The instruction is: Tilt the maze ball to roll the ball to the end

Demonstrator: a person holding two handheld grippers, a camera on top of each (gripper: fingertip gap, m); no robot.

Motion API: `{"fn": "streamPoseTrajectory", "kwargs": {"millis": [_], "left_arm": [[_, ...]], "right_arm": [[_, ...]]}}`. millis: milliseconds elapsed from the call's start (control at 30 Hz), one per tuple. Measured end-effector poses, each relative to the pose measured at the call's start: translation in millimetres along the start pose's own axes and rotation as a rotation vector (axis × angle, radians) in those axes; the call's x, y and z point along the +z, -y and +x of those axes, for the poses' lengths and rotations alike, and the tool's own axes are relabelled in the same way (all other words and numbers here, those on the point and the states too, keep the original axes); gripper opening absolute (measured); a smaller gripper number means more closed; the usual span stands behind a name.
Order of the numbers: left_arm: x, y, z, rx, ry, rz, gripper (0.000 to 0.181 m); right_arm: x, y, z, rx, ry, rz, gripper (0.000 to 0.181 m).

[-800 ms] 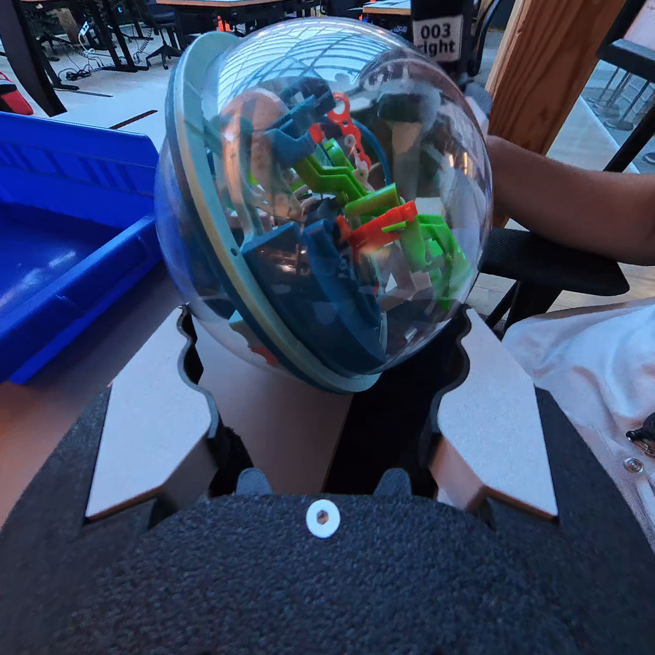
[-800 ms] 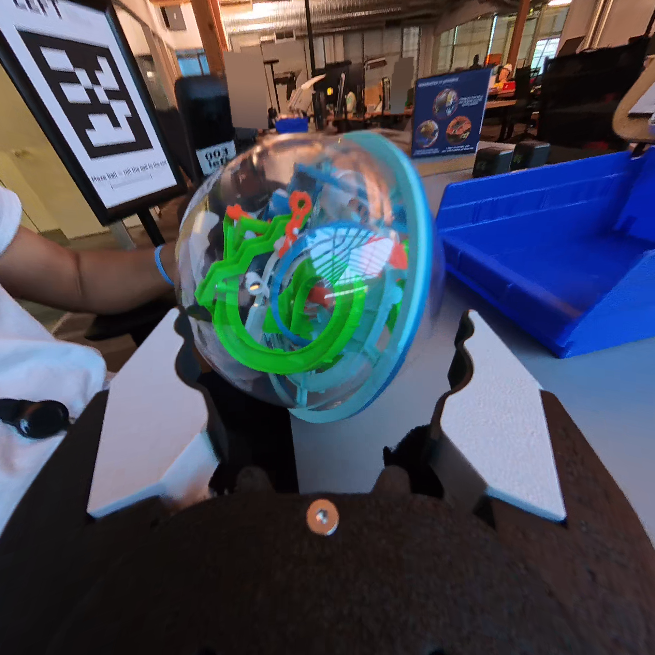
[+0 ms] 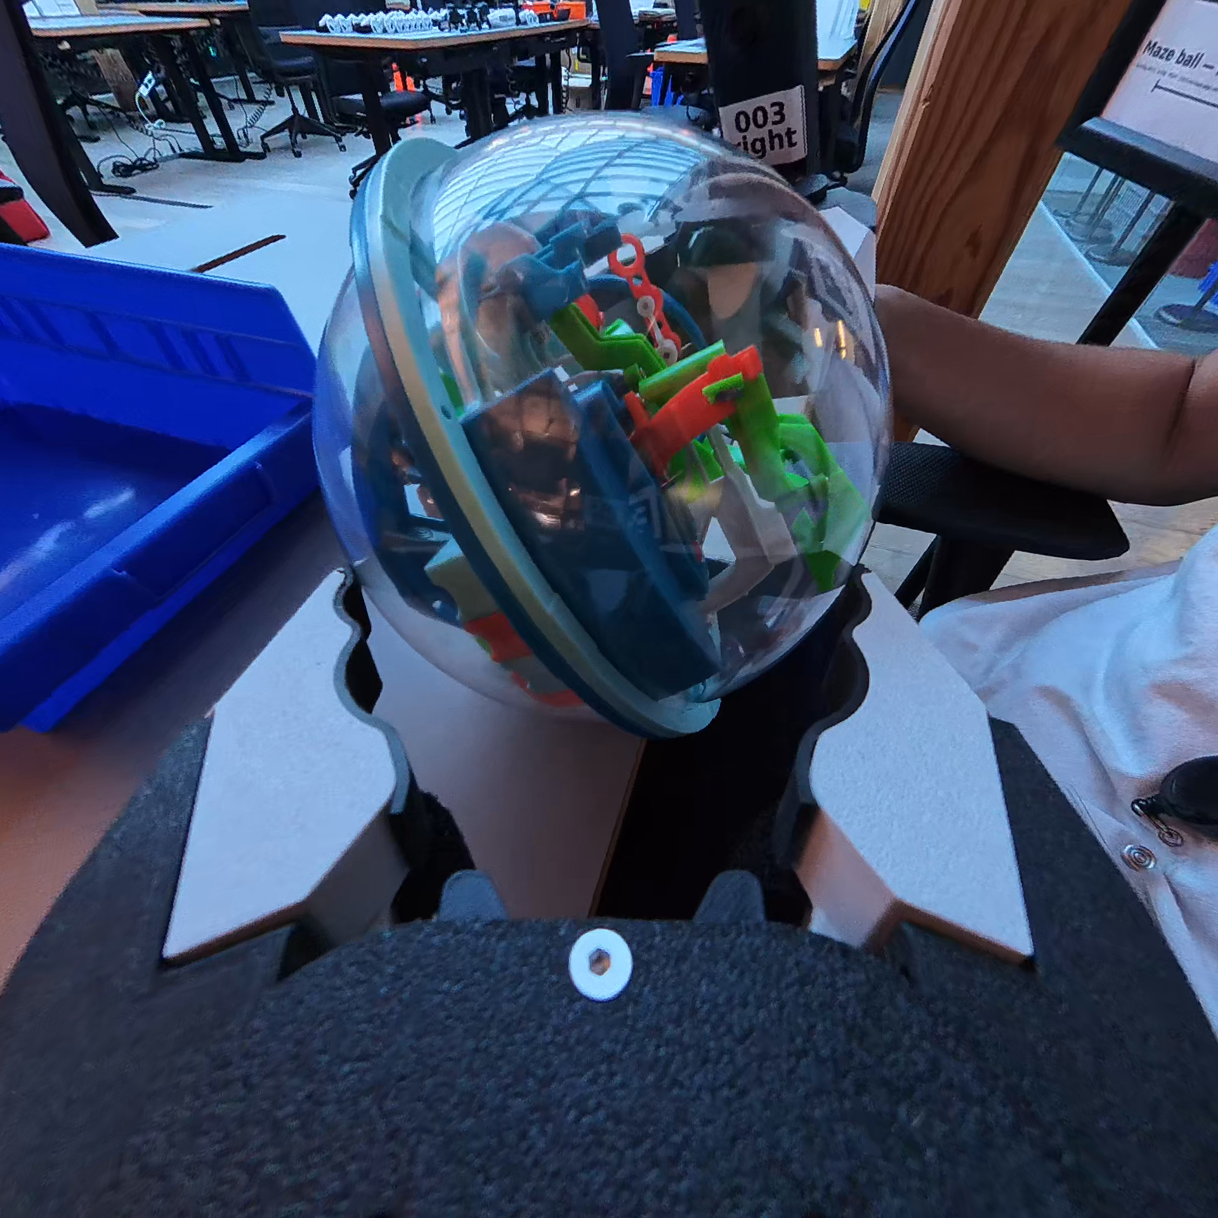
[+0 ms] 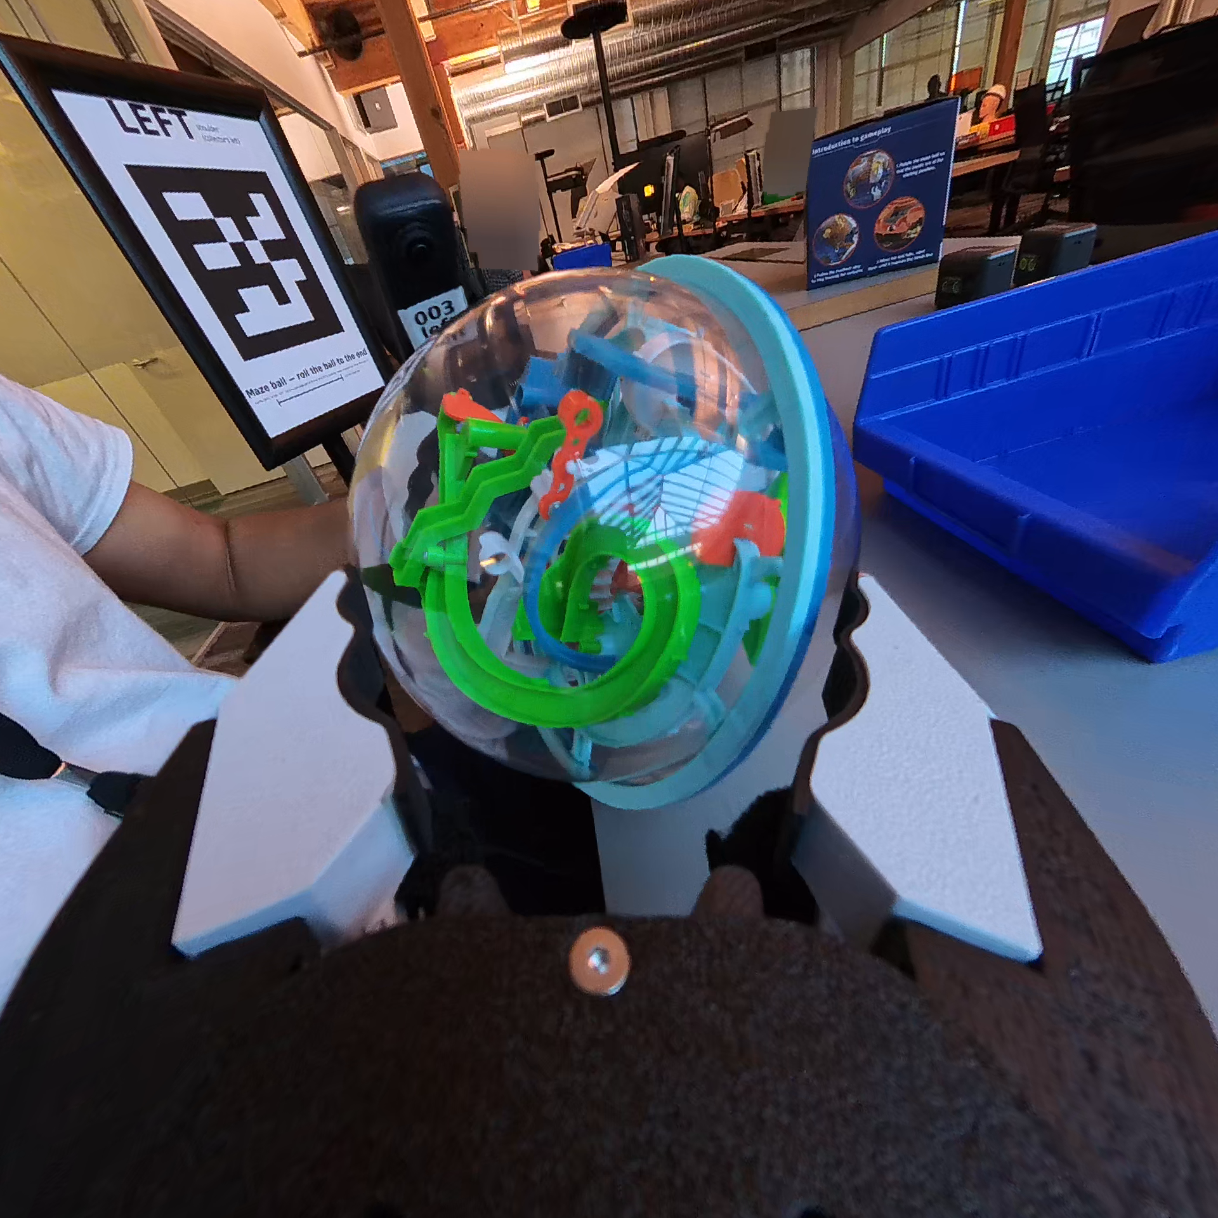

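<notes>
Right wrist view: you hold the maze ball (image 4: 593,527) up between both grippers, over the near desk (image 4: 1054,758) edge.

Blue bin (image 4: 1054,461) crowds the far side, so tilt slowly toward yourself. Each gripper's fingers (image 3: 277,758) spread wide against the sphere, apparently cradling it. Right gripper (image 4: 600,659), left gripper (image 3: 600,659); inner ball unseen.

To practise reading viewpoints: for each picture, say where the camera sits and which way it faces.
Left wrist view: on the left gripper, looking along its fingers at the maze ball; a forearm shows beyond.
Right wrist view: on the right gripper, facing the opposite side of the ball; a forearm shows at left.
Shared: the ball and the blue bin.
</notes>
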State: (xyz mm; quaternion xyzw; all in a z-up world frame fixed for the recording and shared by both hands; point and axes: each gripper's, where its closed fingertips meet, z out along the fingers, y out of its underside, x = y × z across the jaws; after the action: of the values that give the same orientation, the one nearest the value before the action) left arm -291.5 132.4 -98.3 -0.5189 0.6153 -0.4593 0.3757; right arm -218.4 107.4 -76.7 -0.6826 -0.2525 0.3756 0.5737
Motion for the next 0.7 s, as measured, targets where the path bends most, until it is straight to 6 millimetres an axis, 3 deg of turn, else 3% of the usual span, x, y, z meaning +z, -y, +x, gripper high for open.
{"fn": "streamPoseTrajectory", "kwargs": {"millis": [233, 400, 467, 500, 567, 667, 700], "left_arm": [[7, -26, -6, -0.048, -0.017, -0.085, 0.135], [14, -27, -7, 0.06, 0.068, -0.099, 0.133], [13, -24, -13, 0.125, 0.149, -0.095, 0.132], [13, -22, -18, 0.154, 0.204, -0.092, 0.132], [9, -16, -29, 0.203, 0.304, -0.077, 0.131], [8, -7, -31, 0.237, 0.383, -0.047, 0.123], [9, -4, -29, 0.238, 0.408, -0.037, 0.121]], "right_arm": [[3, -18, 6, 0.064, 0.0, -0.065, 0.144], [10, -27, 7, -0.026, -0.029, -0.115, 0.148], [4, -23, 12, -0.105, -0.062, -0.124, 0.147], [-1, -22, 16, -0.144, -0.096, -0.139, 0.135], [-9, -19, 29, -0.177, -0.181, -0.174, 0.136], [-13, 1, 23, -0.039, -0.157, -0.072, 0.138], [-12, 4, 22, 0.008, -0.16, -0.061, 0.147]]}}
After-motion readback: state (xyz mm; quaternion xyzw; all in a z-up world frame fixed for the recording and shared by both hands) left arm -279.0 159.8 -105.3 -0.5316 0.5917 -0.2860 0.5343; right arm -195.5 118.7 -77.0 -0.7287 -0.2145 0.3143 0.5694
